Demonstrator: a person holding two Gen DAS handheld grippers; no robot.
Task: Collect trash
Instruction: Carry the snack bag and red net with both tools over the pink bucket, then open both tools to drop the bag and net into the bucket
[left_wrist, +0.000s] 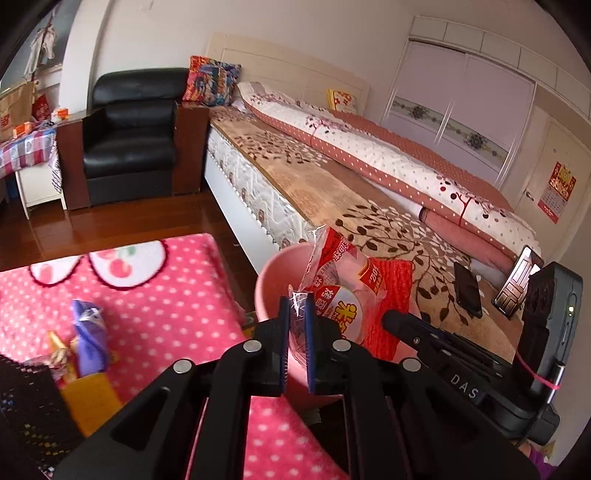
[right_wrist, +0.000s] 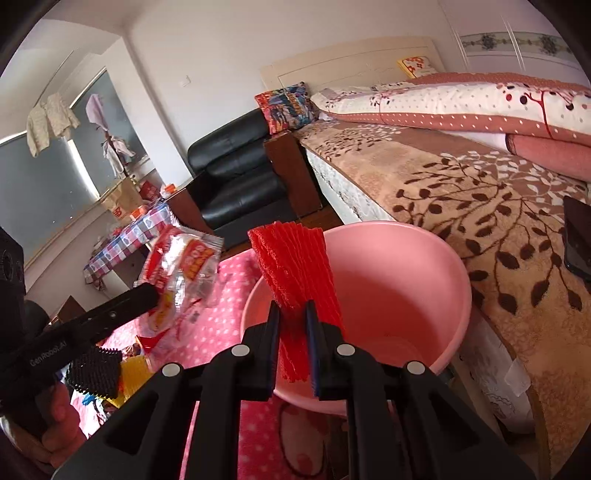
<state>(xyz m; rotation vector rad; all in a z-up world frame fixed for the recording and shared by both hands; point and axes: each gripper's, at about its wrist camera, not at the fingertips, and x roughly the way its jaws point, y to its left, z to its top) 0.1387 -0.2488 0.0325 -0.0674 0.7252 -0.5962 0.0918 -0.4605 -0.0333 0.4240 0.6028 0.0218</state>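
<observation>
Now the left gripper (left_wrist: 297, 314) fingers pinch a clear snack wrapper (left_wrist: 338, 284) over the pink bucket (right_wrist: 406, 280). Beside it, the right gripper (right_wrist: 293, 321) fingers clamp red foam netting (right_wrist: 295, 266).

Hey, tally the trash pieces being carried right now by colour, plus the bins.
Red-and-white plastic wrapper, in the left hand-held gripper: 1
Red foam net, in the right hand-held gripper: 1
Pink bin: 1
Total: 3
</observation>
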